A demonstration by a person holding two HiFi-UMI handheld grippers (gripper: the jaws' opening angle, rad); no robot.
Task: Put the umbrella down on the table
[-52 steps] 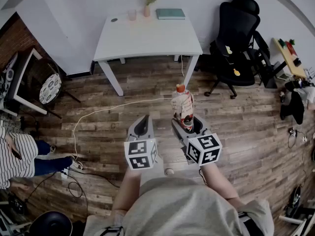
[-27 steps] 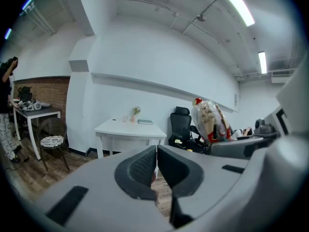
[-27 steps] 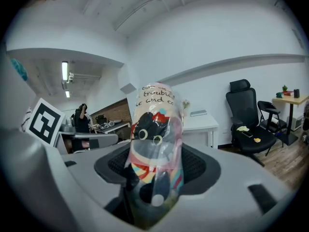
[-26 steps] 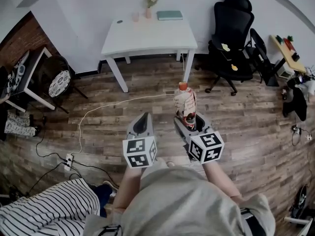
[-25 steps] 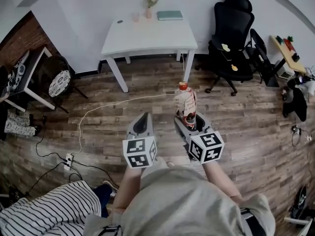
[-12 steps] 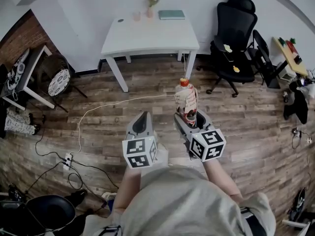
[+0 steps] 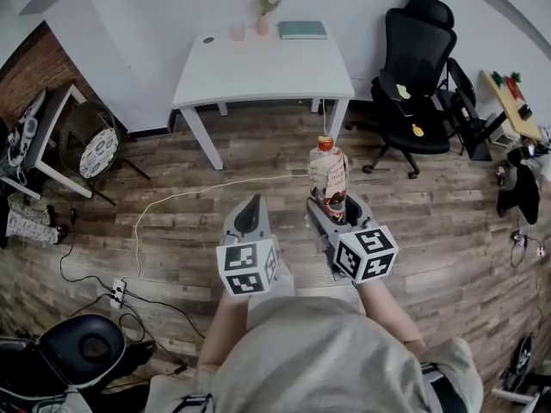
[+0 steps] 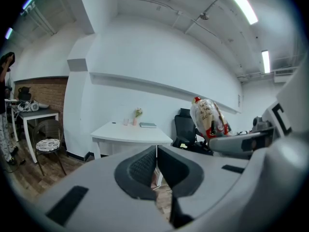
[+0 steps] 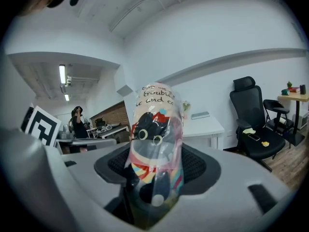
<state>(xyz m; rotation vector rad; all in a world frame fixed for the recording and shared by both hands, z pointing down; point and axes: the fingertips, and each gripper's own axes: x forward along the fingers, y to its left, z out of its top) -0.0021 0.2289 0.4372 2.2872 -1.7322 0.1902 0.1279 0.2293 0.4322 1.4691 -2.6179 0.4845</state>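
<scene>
**Umbrella in right tongs, well short of the counter**

- Right tongs: clenched on the folded umbrella. The right gripper view shows both pads pressed against its lower part.
- The umbrella is a compact one in a clear plastic sleeve, with a cartoon print and a red cap on top. It stands roughly upright out of the jaws, over the wood floor.
- Left tongs: jaws closed together with nothing between them, as the left gripper view shows. They sit just beside the right tongs, not touching the umbrella.
- The white counter is ahead of both tongs and well apart from them. Along its far edge, by the wall, are a small vase of flowers and a green book. The near part is bare.
- A black office chair stands right of the counter. A white cable runs across the floor to the left.
</scene>
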